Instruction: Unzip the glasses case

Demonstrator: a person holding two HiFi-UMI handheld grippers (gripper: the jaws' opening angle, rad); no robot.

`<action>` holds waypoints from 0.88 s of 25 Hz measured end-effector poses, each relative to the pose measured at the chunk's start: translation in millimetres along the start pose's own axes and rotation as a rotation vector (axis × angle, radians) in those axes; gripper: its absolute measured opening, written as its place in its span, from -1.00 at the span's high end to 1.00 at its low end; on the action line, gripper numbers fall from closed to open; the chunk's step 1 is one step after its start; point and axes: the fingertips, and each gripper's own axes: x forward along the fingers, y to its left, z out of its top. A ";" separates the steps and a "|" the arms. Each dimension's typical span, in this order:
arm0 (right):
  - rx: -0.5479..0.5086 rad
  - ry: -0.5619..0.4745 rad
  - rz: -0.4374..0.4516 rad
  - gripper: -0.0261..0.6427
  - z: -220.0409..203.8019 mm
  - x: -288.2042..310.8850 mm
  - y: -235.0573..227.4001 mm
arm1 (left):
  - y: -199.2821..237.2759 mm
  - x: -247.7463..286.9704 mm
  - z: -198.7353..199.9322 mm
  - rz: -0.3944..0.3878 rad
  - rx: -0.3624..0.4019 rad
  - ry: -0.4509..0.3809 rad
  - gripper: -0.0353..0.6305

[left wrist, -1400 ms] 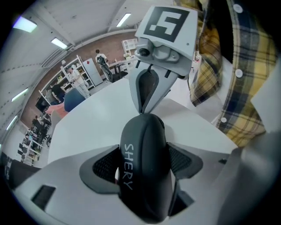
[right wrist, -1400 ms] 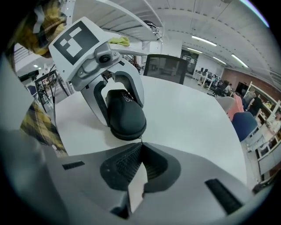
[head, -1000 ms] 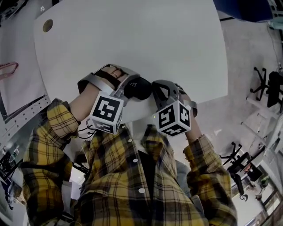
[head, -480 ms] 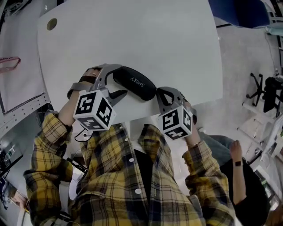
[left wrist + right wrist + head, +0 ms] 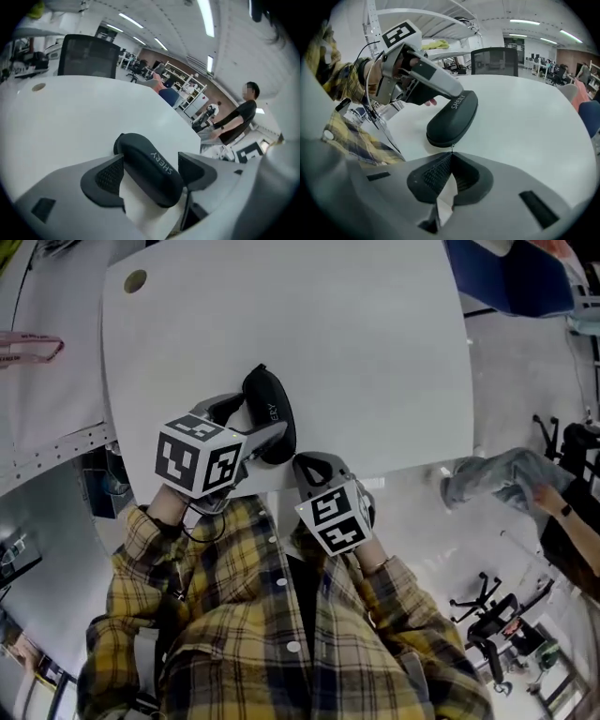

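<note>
Step in hand: start of the unzipping, judged from the grips; case steadied and pull pinched, shell looking closed all round.
Glasses case (image 5: pixel 270 411): black, oblong, flat on the white table (image 5: pixel 375 352), close to the table's near edge, toward 7 o'clock from its middle in the head view.
Long axis: close to the 12-to-6 line in the head view, near end tipped a little toward 5 o'clock.
Pointing: near end aimed at the right gripper (image 5: pixel 309 467), far end aimed away across the table; white lettering along the top, running lengthwise.
Left gripper (image 5: pixel 251 423): clamped across the width of the case near its near half, one ribbed pad on each long side in the left gripper view.
Right gripper (image 5: pixel 451 157): jaws pressed together at the tips, nipping what looks like the small zipper pull (image 5: pixel 451 148) at the near end of the case.
Next move, as judged: pull to be drawn along the seam round the end and down one long side, kept low and in line with the zipper track; left clamp to resist that drag.
Risk: thin tab slipping from the tips, or case twisting in the clamp.
</note>
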 end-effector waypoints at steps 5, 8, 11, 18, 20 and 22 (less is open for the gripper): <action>-0.038 0.011 0.063 0.93 -0.3 17.8 18.0 | 10.3 17.5 -12.1 0.137 0.022 0.031 -0.14; -0.056 0.013 0.072 0.93 -3.4 14.9 13.3 | 7.0 26.3 -14.8 0.166 0.043 0.032 -0.13; -0.078 0.006 0.056 0.93 5.8 10.5 17.7 | 7.8 13.8 -12.0 0.156 0.038 -0.010 -0.12; -0.151 0.021 0.033 0.93 12.2 13.1 24.3 | 14.5 2.0 -16.2 0.138 0.053 -0.015 -0.11; -0.183 0.027 0.022 0.93 12.1 13.8 21.4 | 15.2 2.5 -17.0 0.137 0.058 -0.017 -0.11; -0.211 0.030 0.012 0.93 13.2 14.2 17.6 | 15.4 2.5 -17.4 0.135 0.064 -0.019 -0.11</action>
